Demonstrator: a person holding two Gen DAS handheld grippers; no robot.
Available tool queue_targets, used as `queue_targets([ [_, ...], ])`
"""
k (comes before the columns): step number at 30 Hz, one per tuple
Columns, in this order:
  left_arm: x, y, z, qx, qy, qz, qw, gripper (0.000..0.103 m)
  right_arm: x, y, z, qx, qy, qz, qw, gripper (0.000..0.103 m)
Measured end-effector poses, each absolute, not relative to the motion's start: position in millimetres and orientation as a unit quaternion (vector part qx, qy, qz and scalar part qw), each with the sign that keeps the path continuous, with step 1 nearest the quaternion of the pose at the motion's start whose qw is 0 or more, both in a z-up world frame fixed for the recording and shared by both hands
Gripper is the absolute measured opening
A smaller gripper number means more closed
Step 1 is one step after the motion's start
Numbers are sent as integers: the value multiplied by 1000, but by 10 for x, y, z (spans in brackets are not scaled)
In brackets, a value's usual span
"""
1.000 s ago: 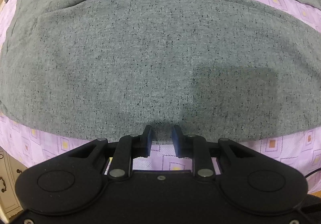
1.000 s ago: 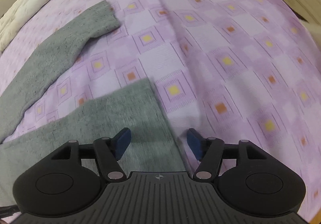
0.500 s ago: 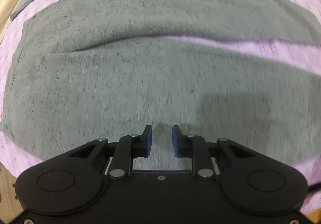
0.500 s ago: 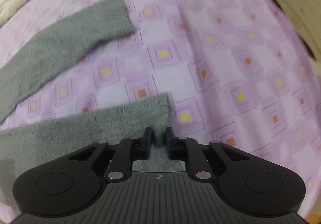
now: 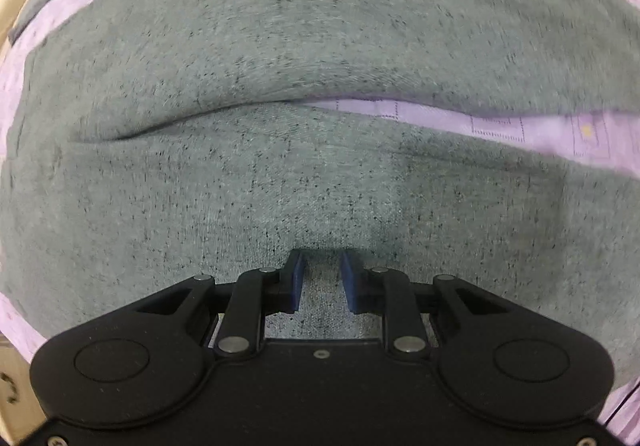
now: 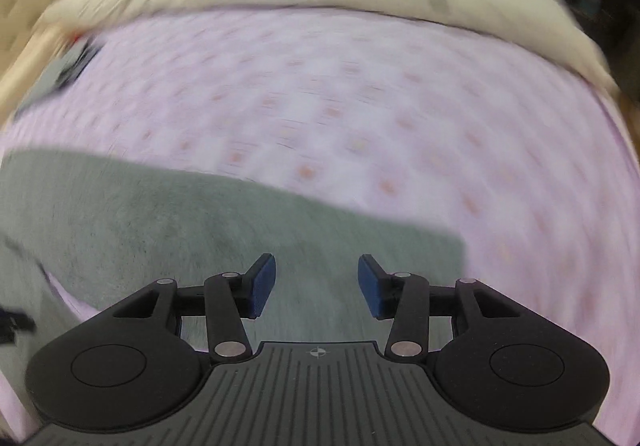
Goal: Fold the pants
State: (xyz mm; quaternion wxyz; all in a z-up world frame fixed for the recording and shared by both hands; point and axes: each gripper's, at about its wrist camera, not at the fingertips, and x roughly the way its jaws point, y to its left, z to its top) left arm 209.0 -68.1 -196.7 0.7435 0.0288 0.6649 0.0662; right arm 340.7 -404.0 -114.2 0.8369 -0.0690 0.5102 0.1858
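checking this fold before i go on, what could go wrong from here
The left tongs sit partly open over the grey pants, so cloth between them could slip free. The right tongs are open over a blurred leg end, so that end may land askew. A strip of purple bedsheet shows between the legs: they are not stacked.

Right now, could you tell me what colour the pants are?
The pants are heather grey with dark flecks, shown best in the left wrist view.

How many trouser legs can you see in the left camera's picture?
2. The near leg lies right in front of the left gripper; the far leg lies beyond it, with a strip of purple sheet between them.
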Motion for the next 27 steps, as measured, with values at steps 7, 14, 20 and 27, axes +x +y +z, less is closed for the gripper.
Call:
queue_targets([
  [7,2196,-648,-1979,2,675,66,735,19,3992,-3432,-1387,-187,537,279,774,44],
  [14,2221,-616,-1984,-11,676,70,733,19,4165,-3084,-1842,-243,574,312,717,47],
  [20,2247,-451,-1899,-52,680,70,728,20,3763,-3064,-1640,-264,539,317,735,4],
  [27,2534,-139,-1322,-77,623,69,775,21,2716,-3083,-1296,-312,459,329,764,5],
])
